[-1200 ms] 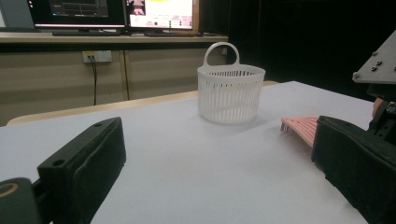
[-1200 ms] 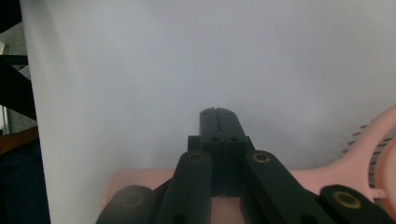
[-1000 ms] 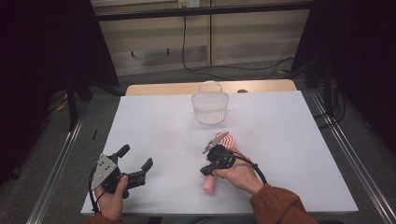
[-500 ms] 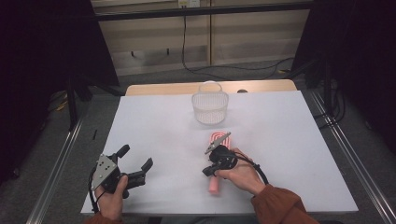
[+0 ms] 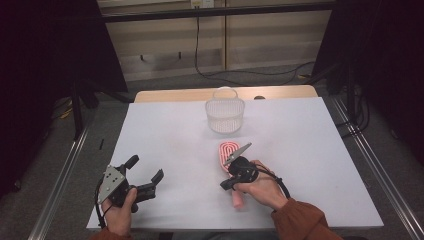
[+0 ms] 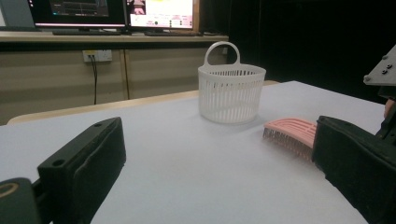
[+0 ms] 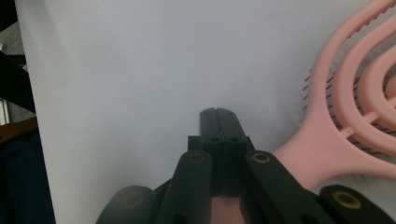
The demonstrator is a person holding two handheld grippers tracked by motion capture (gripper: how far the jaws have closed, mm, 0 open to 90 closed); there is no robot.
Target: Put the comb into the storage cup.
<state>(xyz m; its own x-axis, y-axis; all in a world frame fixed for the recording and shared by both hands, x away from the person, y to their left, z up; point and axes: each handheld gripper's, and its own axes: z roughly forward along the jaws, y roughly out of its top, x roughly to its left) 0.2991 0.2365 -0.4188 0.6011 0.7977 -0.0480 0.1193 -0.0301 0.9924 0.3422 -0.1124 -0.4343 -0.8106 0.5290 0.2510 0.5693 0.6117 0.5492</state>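
A pink hairbrush (image 5: 227, 150) lies on the white table (image 5: 170, 130), its head towards the white basket (image 5: 225, 115). My right gripper (image 5: 226, 184) sits over the brush's handle, jaws shut and pointing to the near left. In the right gripper view the gripper (image 7: 217, 114) has its jaws pressed together with nothing between them, and the brush (image 7: 355, 93) lies just to the right. My left gripper (image 5: 146, 168) rests at the table's near left, open and empty. The left gripper view has the left gripper (image 6: 219, 163) facing the basket (image 6: 231, 93) and the brush (image 6: 289, 130).
A wooden strip (image 5: 190, 94) runs along the table's far edge, with a wall and cables behind it. Metal rails (image 5: 60, 185) flank the table on both sides. Monitors (image 6: 112, 11) stand on a shelf beyond the basket.
My right hand has shifted slightly to the right. The brush's handle end has swung right with it, and more of the brush head shows. The left gripper has stayed put.
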